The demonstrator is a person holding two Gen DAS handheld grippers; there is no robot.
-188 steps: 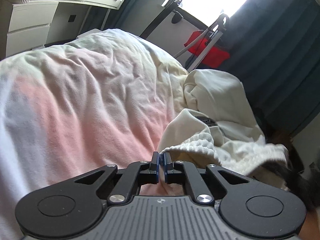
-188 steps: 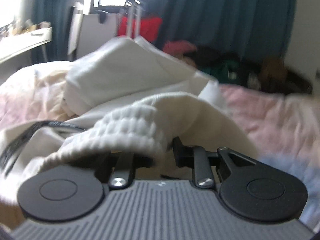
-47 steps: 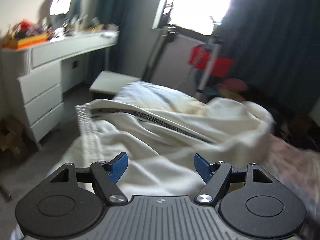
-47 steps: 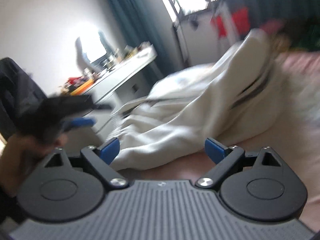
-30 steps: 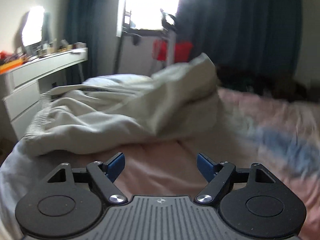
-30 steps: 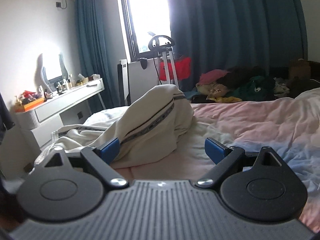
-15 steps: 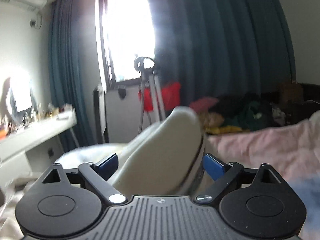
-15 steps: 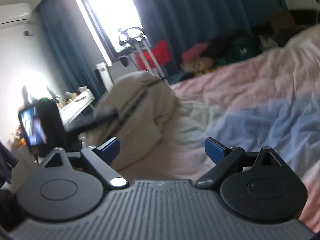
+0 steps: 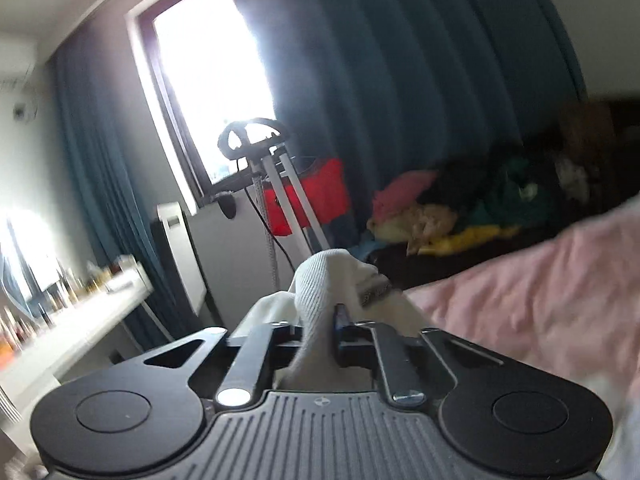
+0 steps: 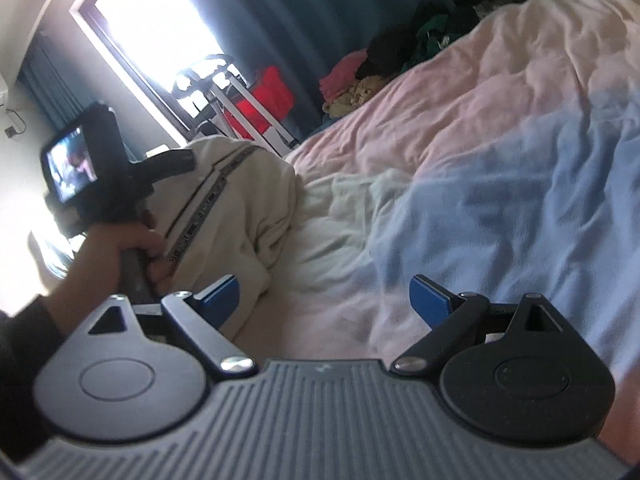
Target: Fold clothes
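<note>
A cream garment [image 10: 236,216] with a dark patterned stripe lies bunched on the left side of the bed. My left gripper [image 9: 334,320] is shut on a ribbed edge of the cream garment [image 9: 324,280] and holds it raised. In the right wrist view the left gripper's body [image 10: 120,176] and the hand holding it show at the left, against the garment. My right gripper [image 10: 326,298] is open and empty, low over the bed just right of the garment.
The bed cover [image 10: 500,152] is pink and pale blue. A pile of coloured clothes [image 9: 460,204] lies at the far side by the dark curtain. A metal stand with a red bag [image 9: 288,196] is by the window. A white dresser [image 9: 60,336] stands at the left.
My left gripper was open half a second ago; it has shut on the garment's ribbed edge and lifted it. My right gripper has stayed open and dropped lower toward the bed.
</note>
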